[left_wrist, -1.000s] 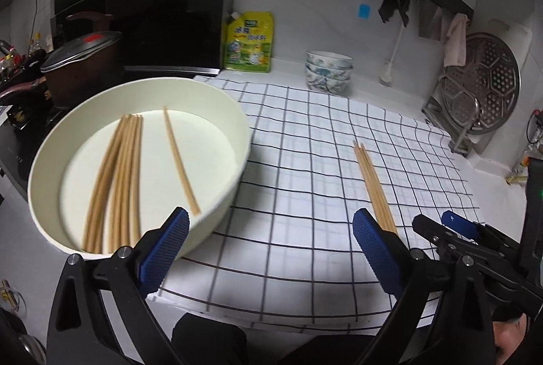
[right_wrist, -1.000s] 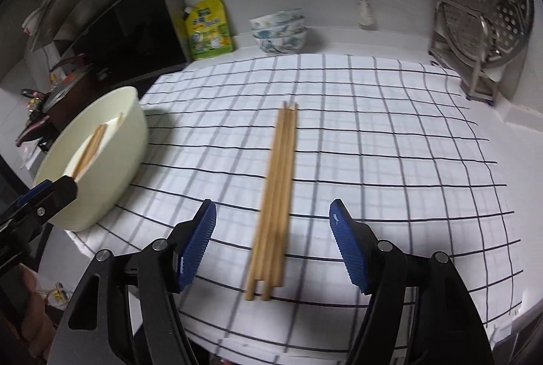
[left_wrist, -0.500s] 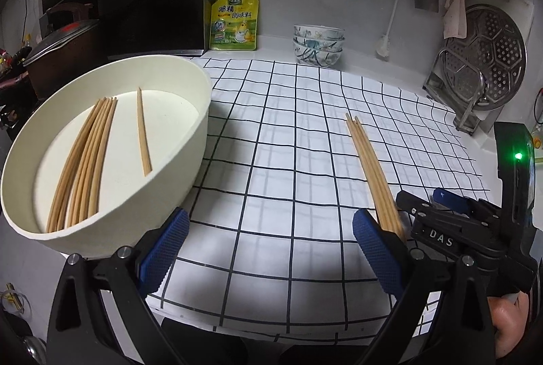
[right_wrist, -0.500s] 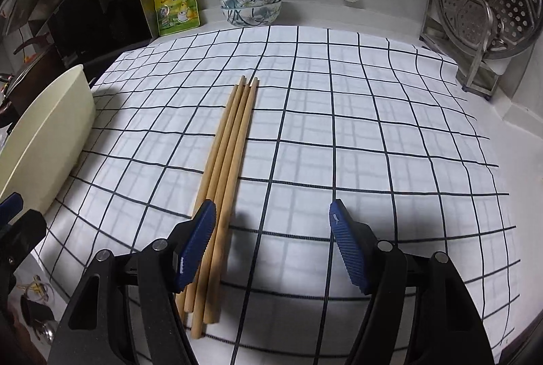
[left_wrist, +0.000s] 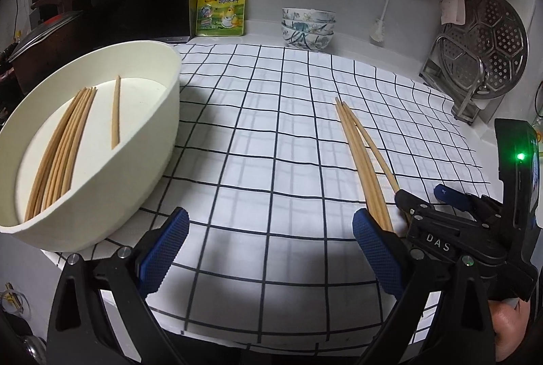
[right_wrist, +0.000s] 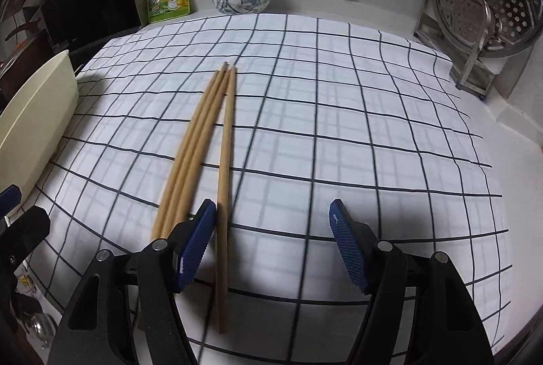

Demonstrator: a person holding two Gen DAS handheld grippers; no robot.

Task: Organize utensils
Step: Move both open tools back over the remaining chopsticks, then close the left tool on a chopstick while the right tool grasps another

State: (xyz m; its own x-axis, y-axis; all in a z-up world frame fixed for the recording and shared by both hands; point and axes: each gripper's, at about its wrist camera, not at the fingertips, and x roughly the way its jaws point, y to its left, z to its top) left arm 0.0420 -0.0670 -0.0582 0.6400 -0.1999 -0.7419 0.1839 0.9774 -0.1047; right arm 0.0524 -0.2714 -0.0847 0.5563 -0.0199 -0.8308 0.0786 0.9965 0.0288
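The right gripper (right_wrist: 273,246) stood spread over the checked cloth (right_wrist: 339,127), pinching nothing. One chopstick (right_wrist: 225,168) lay between its jaws, just beside the left pad; two more chopsticks (right_wrist: 190,154) lay outside that pad, partly beneath it. Closing here would likely take only the one stick, or the pad might catch and scatter the pair. The left gripper (left_wrist: 271,249) was spread too, empty, with the basin (left_wrist: 146,168) of chopsticks ahead to its left.

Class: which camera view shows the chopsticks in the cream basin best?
The left wrist view: the basin opens toward it, showing its chopsticks inside. The right wrist view catches only the outer wall.
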